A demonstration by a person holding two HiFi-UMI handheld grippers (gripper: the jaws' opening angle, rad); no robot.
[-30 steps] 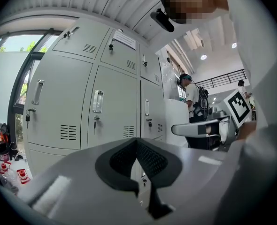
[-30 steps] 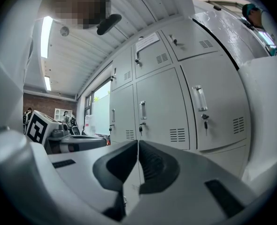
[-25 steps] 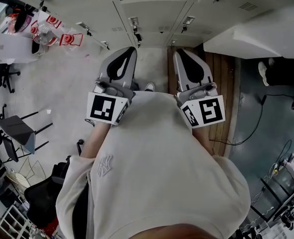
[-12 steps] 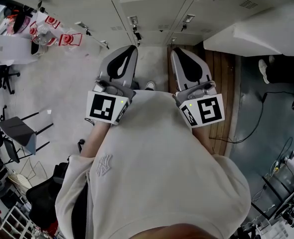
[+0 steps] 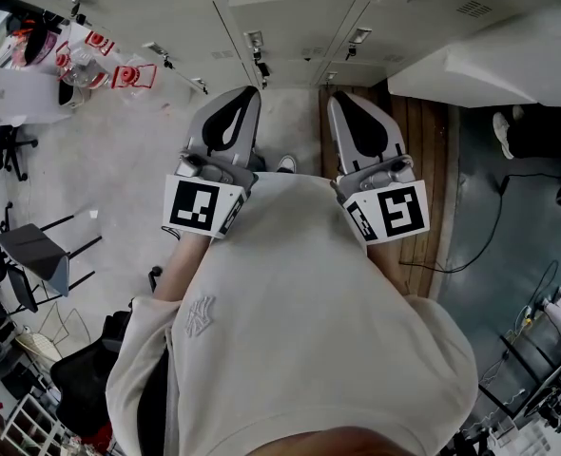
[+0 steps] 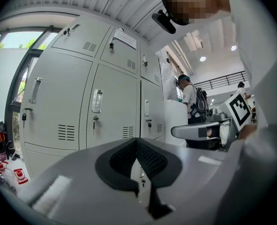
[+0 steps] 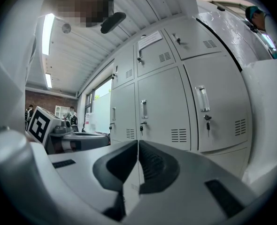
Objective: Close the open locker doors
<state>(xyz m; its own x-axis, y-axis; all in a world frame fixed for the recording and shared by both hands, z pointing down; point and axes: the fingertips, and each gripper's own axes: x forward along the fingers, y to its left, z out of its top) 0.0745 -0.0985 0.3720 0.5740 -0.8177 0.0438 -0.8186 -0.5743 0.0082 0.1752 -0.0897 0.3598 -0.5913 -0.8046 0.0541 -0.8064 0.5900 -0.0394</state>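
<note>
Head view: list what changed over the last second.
Nothing visibly changed. The left gripper and right gripper stay shut and empty, side by side, pointing at the lockers.

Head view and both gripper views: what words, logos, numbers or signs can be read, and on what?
"NY": interlocked letters stitched on the person's pale sweatshirt.
Paper notice on an upper locker door: print too small to read.
Red-and-white items on the floor: markings too blurred.
Square markers: coded patterns, no letters.
</note>
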